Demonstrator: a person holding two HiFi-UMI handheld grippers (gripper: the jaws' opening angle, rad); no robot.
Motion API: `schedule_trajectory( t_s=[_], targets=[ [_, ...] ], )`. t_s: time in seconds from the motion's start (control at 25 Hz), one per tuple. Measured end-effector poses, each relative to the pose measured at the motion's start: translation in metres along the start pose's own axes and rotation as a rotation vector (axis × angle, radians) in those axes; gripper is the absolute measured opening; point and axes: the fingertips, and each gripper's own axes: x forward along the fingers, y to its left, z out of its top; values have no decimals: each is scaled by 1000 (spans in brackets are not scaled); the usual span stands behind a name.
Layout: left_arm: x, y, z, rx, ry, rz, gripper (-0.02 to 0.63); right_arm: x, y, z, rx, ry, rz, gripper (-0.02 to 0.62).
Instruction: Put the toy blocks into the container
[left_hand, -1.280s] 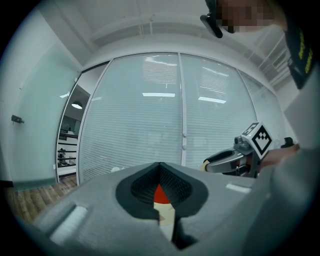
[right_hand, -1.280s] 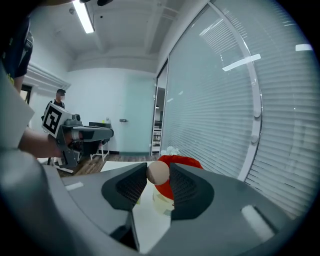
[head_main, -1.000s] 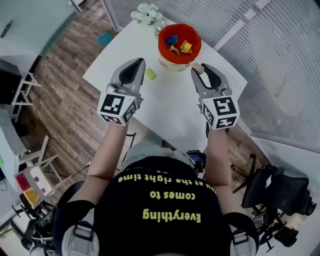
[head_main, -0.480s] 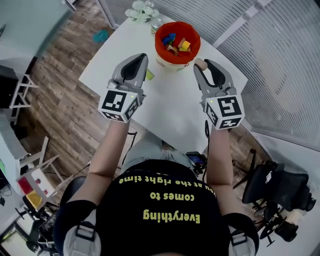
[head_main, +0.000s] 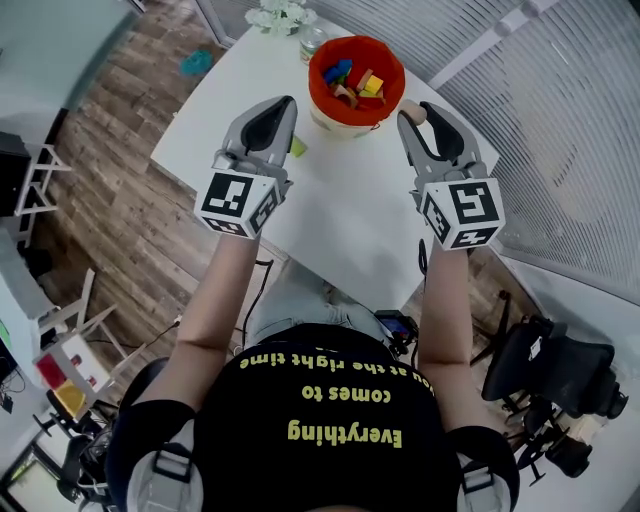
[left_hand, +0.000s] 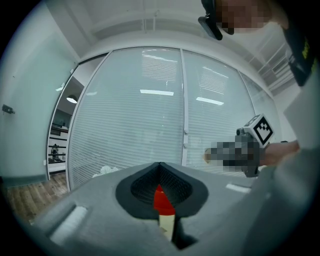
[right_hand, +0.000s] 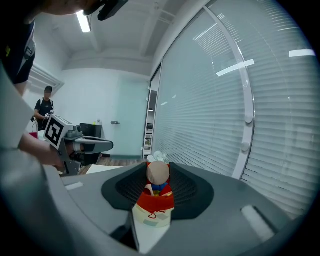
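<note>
tan block (right_hand: 158, 173) between right gripper (head_main: 415, 113) jaws

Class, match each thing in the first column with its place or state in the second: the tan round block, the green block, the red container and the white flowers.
Things:
1. tan round block
2. green block
3. red container
4. white flowers

Places or states:
A. at the far edge of the table
B. between the jaws of the right gripper
C. lying on the table beside the left gripper
D. holds coloured blocks

Pairs: 1-B, 2-C, 3-D, 4-A
</note>
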Motion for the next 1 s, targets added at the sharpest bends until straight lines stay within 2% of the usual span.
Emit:
schedule_trajectory(
  t_s=[0.6,1.0],
  targets=[
    [16,12,-17,-17,22,-9,0,52,6,-4,-37,53,78,147],
    [19,23,-39,-62,44,8,0,94,0,-35,-48,144,112,146]
  ],
)
